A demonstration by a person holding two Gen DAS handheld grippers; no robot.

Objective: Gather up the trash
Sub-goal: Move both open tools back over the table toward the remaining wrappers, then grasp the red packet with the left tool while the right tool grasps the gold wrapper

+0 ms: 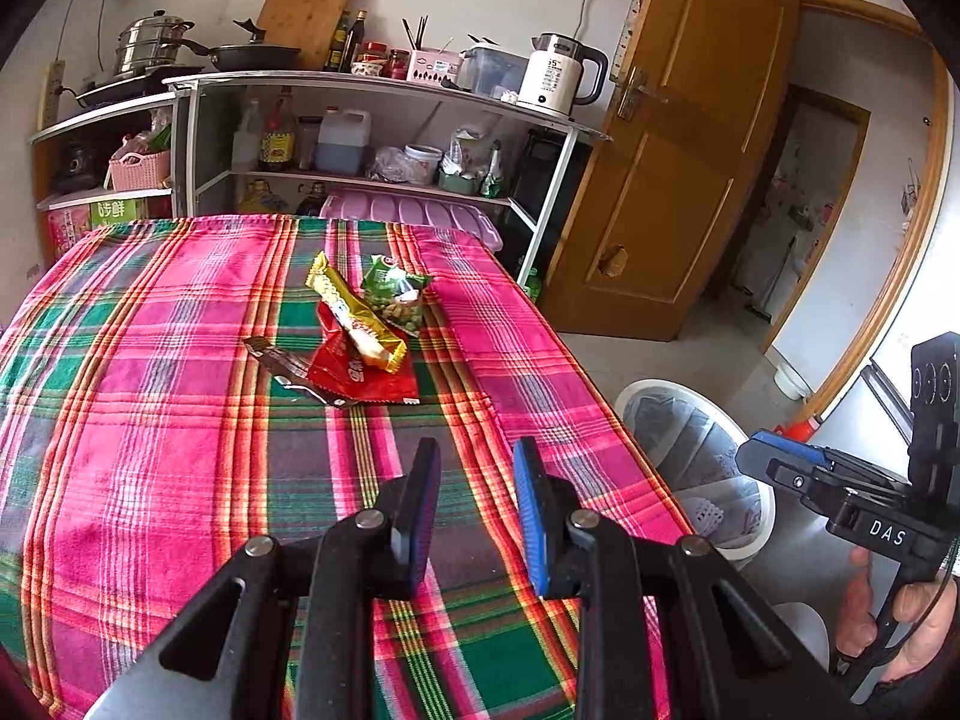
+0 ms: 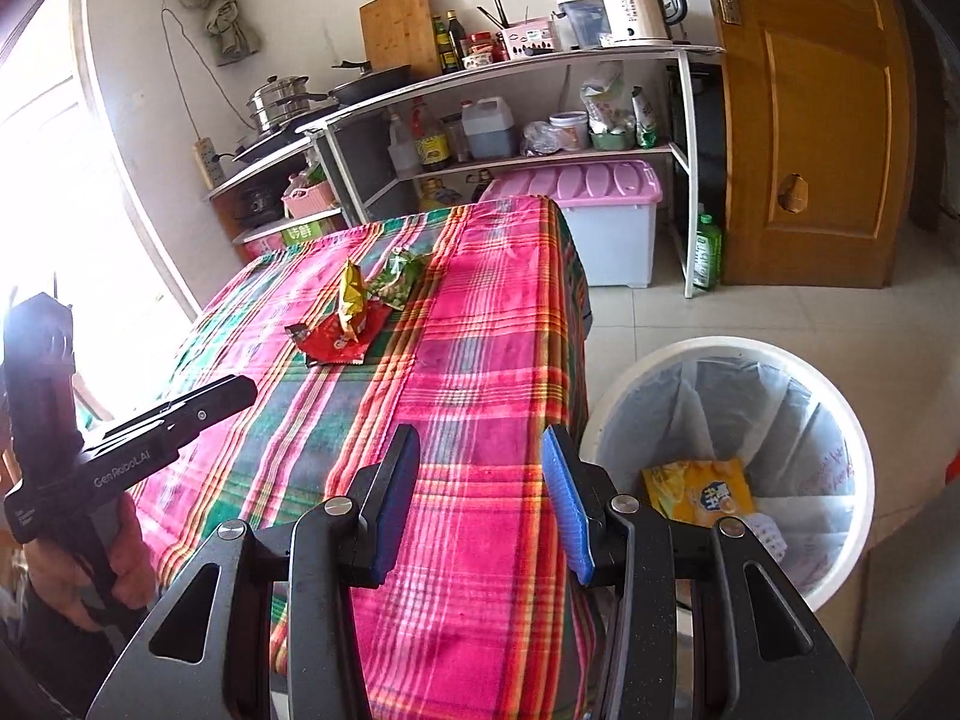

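A table draped in a pink, green and orange plaid cloth (image 1: pixel 180 420) carries a small heap of snack wrappers near its middle: a crumpled gold foil wrapper (image 1: pixel 354 315) lies across a flat red foil packet (image 1: pixel 366 375). A green snack bag (image 1: pixel 393 294) sits just beside them toward the far edge. A dark brown wrapper (image 1: pixel 288 369) touches the red packet's near-left side.

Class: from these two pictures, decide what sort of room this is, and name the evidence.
Most likely a home kitchen: an electric kettle, a steamer pot and a frying pan on the shelf unit.
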